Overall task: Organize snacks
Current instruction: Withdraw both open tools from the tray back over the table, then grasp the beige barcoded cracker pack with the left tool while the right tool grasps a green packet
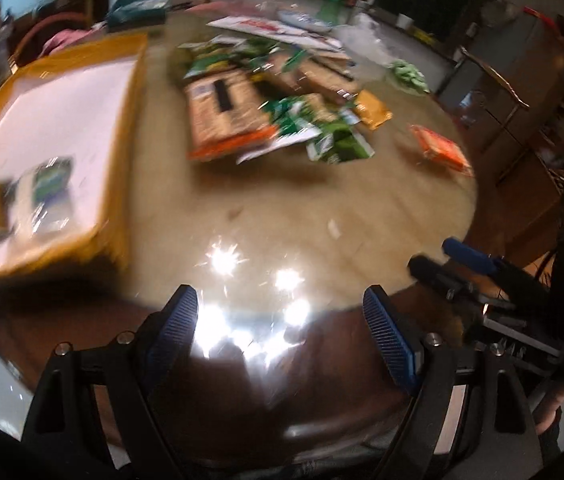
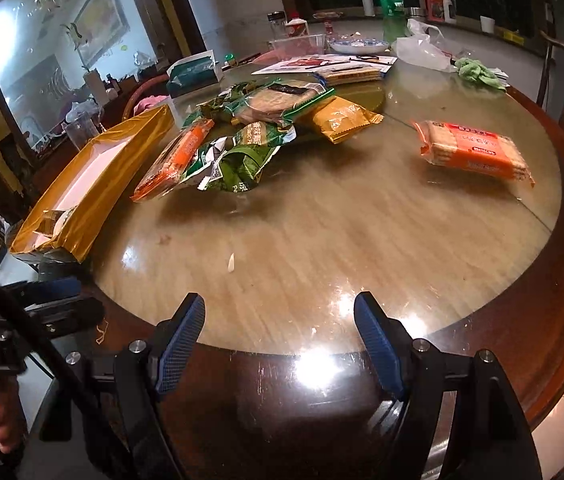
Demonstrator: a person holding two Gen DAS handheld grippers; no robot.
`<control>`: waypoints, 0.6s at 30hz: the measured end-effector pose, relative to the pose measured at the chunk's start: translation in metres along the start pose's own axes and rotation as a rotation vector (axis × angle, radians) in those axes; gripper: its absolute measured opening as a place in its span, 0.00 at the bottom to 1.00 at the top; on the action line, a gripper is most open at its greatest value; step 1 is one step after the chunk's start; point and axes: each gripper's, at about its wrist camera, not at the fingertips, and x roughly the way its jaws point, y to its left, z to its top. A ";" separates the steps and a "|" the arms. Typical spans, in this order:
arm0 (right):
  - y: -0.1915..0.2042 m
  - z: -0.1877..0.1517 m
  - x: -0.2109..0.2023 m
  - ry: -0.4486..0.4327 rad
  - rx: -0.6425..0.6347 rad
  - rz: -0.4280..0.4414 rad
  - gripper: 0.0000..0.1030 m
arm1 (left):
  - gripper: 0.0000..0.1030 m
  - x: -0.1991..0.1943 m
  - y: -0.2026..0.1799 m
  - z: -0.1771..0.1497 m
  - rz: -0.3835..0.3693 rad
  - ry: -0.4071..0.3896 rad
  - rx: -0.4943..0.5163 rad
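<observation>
A pile of snack packets point(image 2: 241, 136) lies mid-table: green bags, an orange cracker pack point(image 2: 173, 160) and a yellow packet point(image 2: 342, 120). A separate orange biscuit pack point(image 2: 474, 148) lies to the right. A yellow box with a white inside point(image 2: 93, 184) stands at the left; in the blurred left wrist view it point(image 1: 49, 136) holds two small packets point(image 1: 47, 192). My left gripper point(image 1: 282, 312) is open and empty over the table's near edge. My right gripper point(image 2: 279, 320) is open and empty at the near edge, far from the pile.
The round wooden table point(image 2: 322, 240) has a dark raised rim. At the back stand a green bottle point(image 2: 390, 8), a plastic bag point(image 2: 422, 48), a plate point(image 2: 358, 45), papers and a teal tissue box point(image 2: 193, 72). A small white scrap point(image 2: 231, 262) lies in front.
</observation>
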 end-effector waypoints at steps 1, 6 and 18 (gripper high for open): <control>-0.001 0.000 0.000 -0.001 0.006 0.006 0.75 | 0.83 0.003 -0.002 0.005 -0.011 -0.006 0.001; -0.009 0.004 0.000 -0.008 0.048 0.034 0.75 | 0.83 0.024 0.015 0.031 0.006 0.005 -0.080; -0.010 0.018 0.012 -0.005 0.051 0.070 0.75 | 0.83 0.006 0.058 0.023 0.139 -0.024 -0.194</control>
